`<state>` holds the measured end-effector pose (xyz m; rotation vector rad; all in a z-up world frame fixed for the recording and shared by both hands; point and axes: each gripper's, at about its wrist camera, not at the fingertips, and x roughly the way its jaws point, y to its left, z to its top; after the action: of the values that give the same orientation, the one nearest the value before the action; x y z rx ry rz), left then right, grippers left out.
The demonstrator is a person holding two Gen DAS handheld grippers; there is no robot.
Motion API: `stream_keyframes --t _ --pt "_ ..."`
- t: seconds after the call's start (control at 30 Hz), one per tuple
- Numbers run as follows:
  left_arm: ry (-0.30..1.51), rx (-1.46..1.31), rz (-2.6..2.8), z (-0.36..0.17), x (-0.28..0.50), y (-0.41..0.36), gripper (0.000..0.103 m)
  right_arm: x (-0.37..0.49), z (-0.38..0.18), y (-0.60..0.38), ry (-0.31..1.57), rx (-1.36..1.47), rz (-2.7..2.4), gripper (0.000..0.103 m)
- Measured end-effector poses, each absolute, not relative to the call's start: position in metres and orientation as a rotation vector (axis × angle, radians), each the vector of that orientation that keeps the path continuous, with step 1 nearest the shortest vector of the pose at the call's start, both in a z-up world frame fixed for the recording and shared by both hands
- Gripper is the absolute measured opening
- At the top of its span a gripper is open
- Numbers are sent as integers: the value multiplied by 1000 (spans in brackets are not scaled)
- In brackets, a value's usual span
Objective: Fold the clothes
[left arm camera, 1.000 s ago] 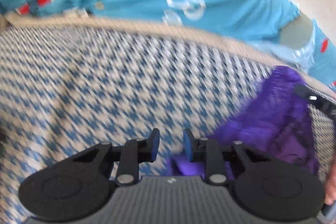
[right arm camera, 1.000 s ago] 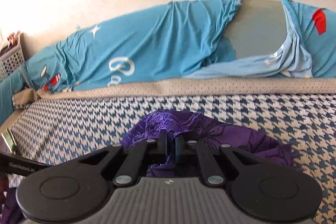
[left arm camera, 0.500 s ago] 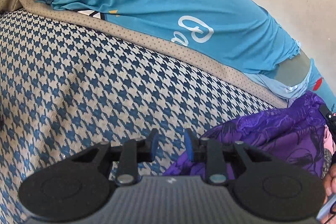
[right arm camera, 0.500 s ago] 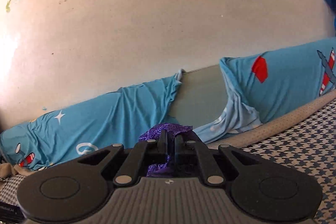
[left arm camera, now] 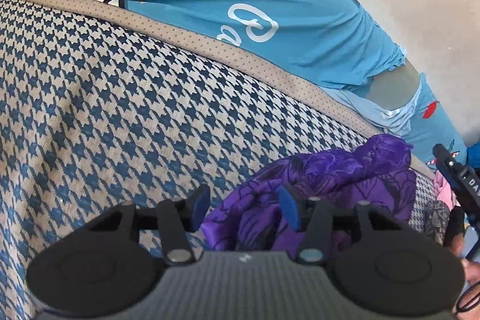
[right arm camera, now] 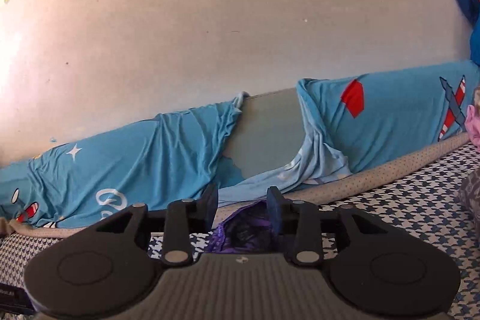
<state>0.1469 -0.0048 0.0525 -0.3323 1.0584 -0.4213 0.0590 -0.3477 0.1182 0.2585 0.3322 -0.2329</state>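
The purple garment (left arm camera: 324, 194) lies crumpled on the houndstooth bed cover (left arm camera: 126, 110), at the near right side in the left wrist view. The left gripper (left arm camera: 244, 207) is spread wide, its 2 blue pads apart, with the garment's left edge between them but not pinched. The right gripper (right arm camera: 243, 206) is also released, holding nothing, and the garment lies just under it. Blue pillows (right arm camera: 150, 152) rest far against the wall (right arm camera: 240, 20).

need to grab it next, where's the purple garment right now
The purple garment lies crumpled on the houndstooth bed cover, lower right in the left wrist view, just ahead of the open left gripper.
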Motion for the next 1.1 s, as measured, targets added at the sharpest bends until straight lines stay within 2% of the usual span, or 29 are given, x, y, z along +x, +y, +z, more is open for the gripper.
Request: stream_keyframes --t 0.03,0.1,0.37,0.47,0.53,0.63,0.73,0.97,1.03,1.1 --pt "1057 -335 -433 54 145 -6 66 59 118 -344 342 233 -224 36" --pt "1054 -339 -455 57 141 -8 78 58 117 -337 360 199 -208 37" --pt "1074 -299 -532 58 125 -27 77 48 112 -326 414 131 -194 39" --pt "1098 -206 -557 53 117 -45 65 44 111 -327 428 126 -199 43" --pt "1093 -127 -540 50 112 -55 49 41 111 -328 432 122 -199 44" --pt "1084 -54 -508 47 107 -63 34 39 110 -334 448 146 -196 49" --pt "1057 -36 -471 50 105 -63 24 37 108 -341 467 180 -187 52" --pt "939 16 -253 68 109 -46 20 39 102 -349 510 244 -157 53" --pt "839 77 -142 82 111 -39 14 39 102 -349 512 245 -156 54" --pt "787 86 -57 92 116 -25 14 39 101 -349 515 244 -150 55"
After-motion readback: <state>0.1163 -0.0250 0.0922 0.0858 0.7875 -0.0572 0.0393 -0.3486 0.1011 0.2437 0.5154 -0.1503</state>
